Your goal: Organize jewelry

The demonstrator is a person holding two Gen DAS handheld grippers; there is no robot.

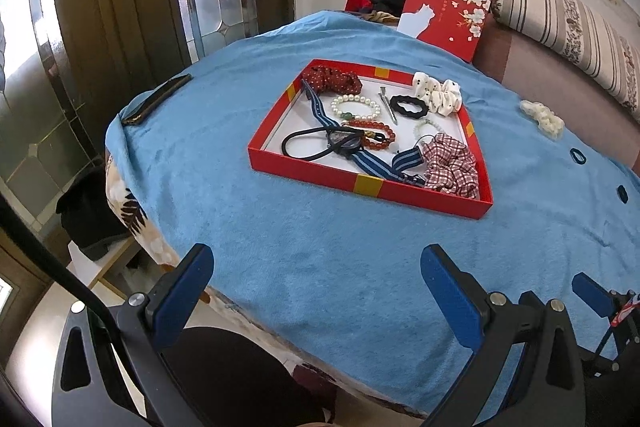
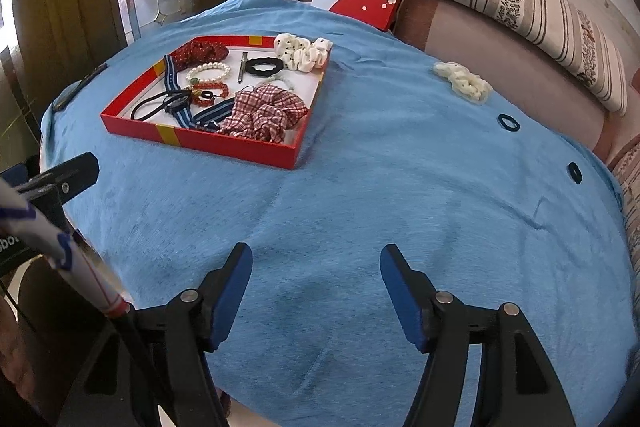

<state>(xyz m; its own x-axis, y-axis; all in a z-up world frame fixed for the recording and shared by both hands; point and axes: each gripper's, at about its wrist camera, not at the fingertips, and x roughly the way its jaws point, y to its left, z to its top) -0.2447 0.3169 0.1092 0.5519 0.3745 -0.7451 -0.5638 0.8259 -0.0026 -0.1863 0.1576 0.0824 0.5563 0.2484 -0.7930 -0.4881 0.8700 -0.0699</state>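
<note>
Both grippers, left gripper [image 1: 316, 291] and right gripper [image 2: 316, 291], spread, empty, near table edge. Red tray [image 2: 192, 141] mostly filled. Next likely: cream scrunchie [image 2: 462, 81] right of tray, then 2 dark hair ties [image 2: 508, 123].

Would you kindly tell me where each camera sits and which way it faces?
Left wrist: on the left gripper, tilted down over the blue cloth toward the red tray; its open fingers show.
Right wrist: on the right gripper, right of the tray; open fingers, nothing between.
Shared: tray, cloth, red box.
</note>
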